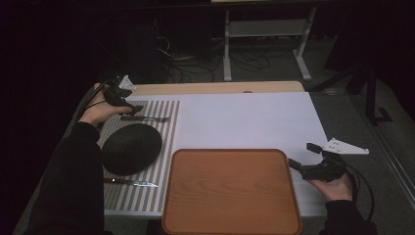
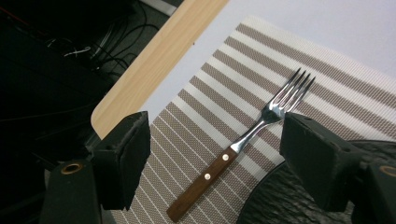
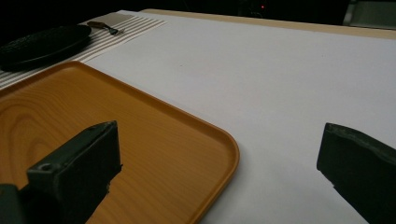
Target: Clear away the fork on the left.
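The fork (image 2: 243,140) lies flat on my striped placemat (image 2: 205,107), between my left gripper's (image 2: 215,158) jaws, which stand apart without touching it. My right gripper (image 1: 306,161) gapes beside the tray (image 1: 230,191).

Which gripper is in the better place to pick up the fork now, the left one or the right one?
Left. The left gripper hangs right over the fork, jaws open on either side of its handle. The right gripper waits by the wooden tray, far across the table.
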A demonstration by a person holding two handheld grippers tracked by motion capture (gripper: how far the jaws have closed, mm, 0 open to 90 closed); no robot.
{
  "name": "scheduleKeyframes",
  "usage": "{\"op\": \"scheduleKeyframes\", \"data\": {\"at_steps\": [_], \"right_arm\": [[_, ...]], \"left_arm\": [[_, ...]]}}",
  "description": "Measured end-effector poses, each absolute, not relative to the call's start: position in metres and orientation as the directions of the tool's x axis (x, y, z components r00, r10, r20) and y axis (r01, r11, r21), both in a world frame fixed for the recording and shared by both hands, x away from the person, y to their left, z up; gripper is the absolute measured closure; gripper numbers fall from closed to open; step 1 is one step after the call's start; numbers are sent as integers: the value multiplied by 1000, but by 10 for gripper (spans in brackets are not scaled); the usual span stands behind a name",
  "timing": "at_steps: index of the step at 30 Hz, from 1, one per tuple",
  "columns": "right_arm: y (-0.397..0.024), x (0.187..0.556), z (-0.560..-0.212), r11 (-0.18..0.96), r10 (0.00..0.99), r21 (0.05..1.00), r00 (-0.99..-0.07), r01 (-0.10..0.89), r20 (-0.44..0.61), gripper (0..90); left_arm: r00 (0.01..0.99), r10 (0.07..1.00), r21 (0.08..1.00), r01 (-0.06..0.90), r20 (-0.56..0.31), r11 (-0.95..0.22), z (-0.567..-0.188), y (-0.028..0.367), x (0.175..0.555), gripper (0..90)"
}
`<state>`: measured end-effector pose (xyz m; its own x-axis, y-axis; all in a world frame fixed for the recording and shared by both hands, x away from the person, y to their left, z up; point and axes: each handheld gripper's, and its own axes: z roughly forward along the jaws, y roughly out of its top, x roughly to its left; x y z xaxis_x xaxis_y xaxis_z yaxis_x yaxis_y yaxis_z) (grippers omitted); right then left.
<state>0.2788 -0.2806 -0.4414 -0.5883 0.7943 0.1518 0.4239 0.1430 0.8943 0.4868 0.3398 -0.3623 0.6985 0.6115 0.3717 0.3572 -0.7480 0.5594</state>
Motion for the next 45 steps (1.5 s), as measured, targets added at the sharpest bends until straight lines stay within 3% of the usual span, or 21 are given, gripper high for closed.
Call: {"op": "scheduleKeyframes", "data": {"at_steps": [15,23,32,45], "right_arm": [[-281,278,-442,141,799,891,-581,431,154,0],[-281,278,-443,144,801,890,-579,432,152,0],[-281,277,-443,145,801,889,-579,435,152,0],[-281,278,-444,150,799,886,-582,439,153,0]], "left_arm": [[737,461,366,305,494,-880,-392,338,499,390],[782,405,313,280,474,-907,-403,331,503,501],[806,275,200,197,525,-960,-417,330,506,535],[838,163,83,141,520,-987,-437,324,511,586]]}}
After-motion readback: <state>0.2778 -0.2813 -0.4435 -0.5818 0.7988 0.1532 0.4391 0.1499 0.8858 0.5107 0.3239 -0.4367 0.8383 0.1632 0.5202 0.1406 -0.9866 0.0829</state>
